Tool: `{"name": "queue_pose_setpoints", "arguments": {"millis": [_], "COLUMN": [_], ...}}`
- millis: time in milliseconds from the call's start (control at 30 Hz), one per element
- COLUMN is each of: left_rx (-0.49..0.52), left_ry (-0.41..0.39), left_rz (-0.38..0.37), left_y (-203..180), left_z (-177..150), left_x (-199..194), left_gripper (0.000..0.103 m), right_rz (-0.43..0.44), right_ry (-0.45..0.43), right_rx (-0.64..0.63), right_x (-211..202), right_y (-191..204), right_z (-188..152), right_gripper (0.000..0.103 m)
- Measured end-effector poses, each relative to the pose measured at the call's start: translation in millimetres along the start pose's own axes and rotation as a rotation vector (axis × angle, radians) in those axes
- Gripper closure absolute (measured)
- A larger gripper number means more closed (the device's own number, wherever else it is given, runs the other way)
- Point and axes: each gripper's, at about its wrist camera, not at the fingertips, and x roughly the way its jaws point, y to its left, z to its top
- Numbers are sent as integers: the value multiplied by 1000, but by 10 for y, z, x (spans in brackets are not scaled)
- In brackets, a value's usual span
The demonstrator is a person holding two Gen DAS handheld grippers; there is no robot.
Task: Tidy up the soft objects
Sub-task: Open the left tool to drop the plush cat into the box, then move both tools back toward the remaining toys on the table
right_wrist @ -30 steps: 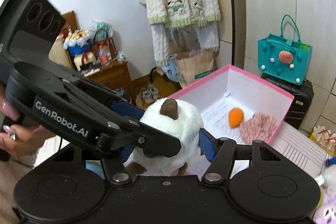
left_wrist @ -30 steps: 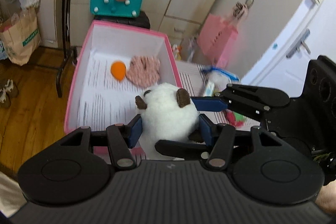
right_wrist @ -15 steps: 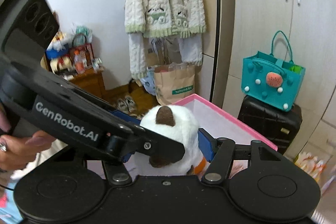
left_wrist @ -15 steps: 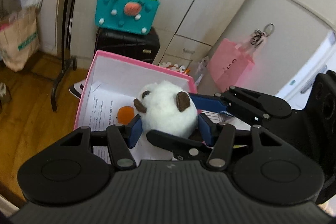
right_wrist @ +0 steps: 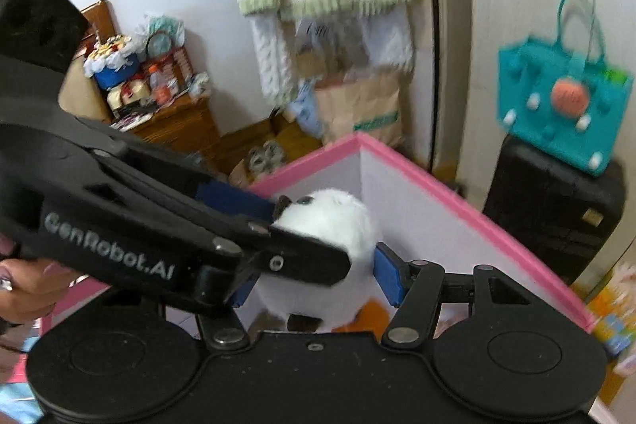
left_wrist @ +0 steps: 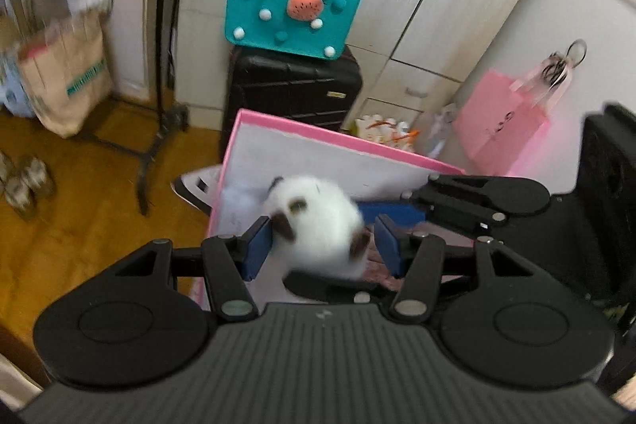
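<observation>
I've got the white plush toy (left_wrist: 318, 225) clamped by both the left gripper (left_wrist: 322, 243) and right gripper (right_wrist: 314, 265), over the pink box (left_wrist: 342, 142). It looks light and squashy; hold the round body, not the ears.

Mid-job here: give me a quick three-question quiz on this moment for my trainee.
1. True or false: the white plush toy is held over the open pink-rimmed box.
2. What stands on the black suitcase? A) teal felt bag B) paper bag C) cardigan
3. How many grippers grip the toy?

Key: 1 true. 2 A. 3 two: the left gripper and the right gripper, from crossing sides.
</observation>
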Motion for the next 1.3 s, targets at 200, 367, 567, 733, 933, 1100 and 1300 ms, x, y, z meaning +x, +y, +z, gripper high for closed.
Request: {"name": "queue_pose_setpoints", "arguments": {"millis": [200,367,567,733,933,1100,1300], "left_rx": [53,85,107,137,178,263,349], "left_ry": [-36,-82,-94,-44,10,-23,-41], "left_rz": [15,44,29,-6,-67,-88,-126], "left_y": [-114,-227,-348,-517,-773,-1091,-1446], "left_z": [39,-17,-117,-250,-464,-654,-876], "left_x": [-52,-239,-601,-836,-1157,-1520,-1832], "left_gripper": [49,47,46,46,44,41,38], "right_rz": [-58,-110,-167,-213,-212,-205,-211], "right_ry": [-17,-41,-69,-69,-49,-58,-44], "right_rx": [-45,-36,-18,24,99,126,137], "right_x": [-64,-284,-727,-1117,-1545,-1928,-2307], "right_y": [64,105,201,324,428,572,782], "right_z": [-35,-114,-215,-319,-513,-672,-893], "right_gripper": [37,37,37,37,37,37,37]}}
